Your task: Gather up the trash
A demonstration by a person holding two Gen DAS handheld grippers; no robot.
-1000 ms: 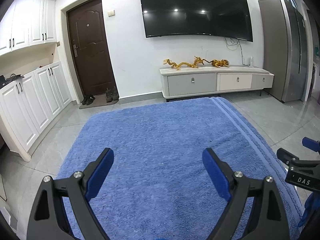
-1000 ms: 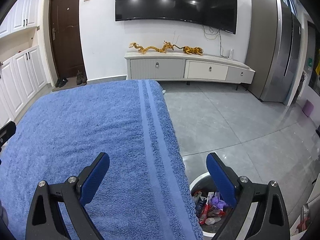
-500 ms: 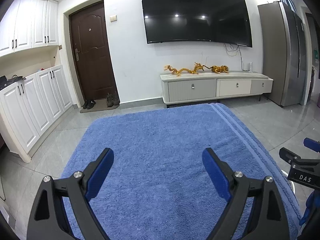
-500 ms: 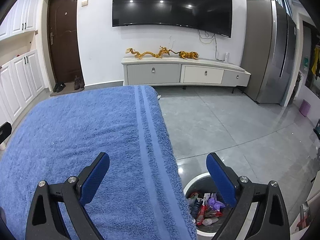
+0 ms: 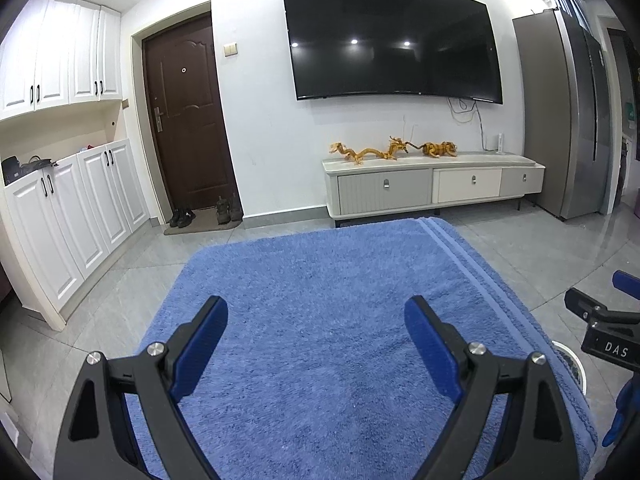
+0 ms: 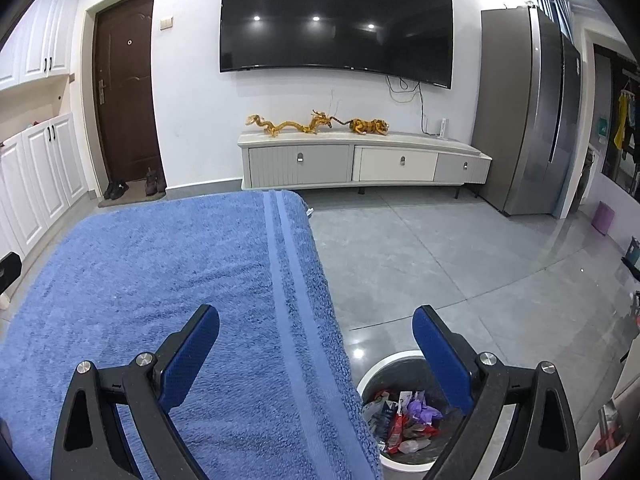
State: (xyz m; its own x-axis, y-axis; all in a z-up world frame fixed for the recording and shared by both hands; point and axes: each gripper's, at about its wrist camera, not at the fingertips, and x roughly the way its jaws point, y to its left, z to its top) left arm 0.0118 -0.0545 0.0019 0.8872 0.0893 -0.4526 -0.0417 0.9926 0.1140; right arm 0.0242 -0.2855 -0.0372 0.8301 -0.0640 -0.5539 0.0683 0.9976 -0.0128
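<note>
A white round trash bin (image 6: 382, 370) stands on the floor at the right edge of the blue towel-covered table (image 6: 160, 272). It holds several wrappers (image 6: 404, 412), red, white and purple. My right gripper (image 6: 316, 344) is open and empty, above the towel's right edge and the bin. My left gripper (image 5: 316, 332) is open and empty above the middle of the towel (image 5: 320, 300). No trash shows on the towel. The bin's rim (image 5: 572, 364) peeks out at the right of the left wrist view, beside my right gripper's body (image 5: 608, 336).
A TV cabinet (image 6: 360, 160) with gold figurines stands against the far wall under a wall TV (image 6: 336, 24). A grey fridge (image 6: 532, 112) is at the right. A brown door (image 5: 188, 120) and white cupboards (image 5: 68, 216) are at the left. Grey tiled floor (image 6: 460, 264) lies right of the table.
Both views have tilted upward a little, so more of the wall shows and the towel sits lower. Both grippers stay open and empty.
</note>
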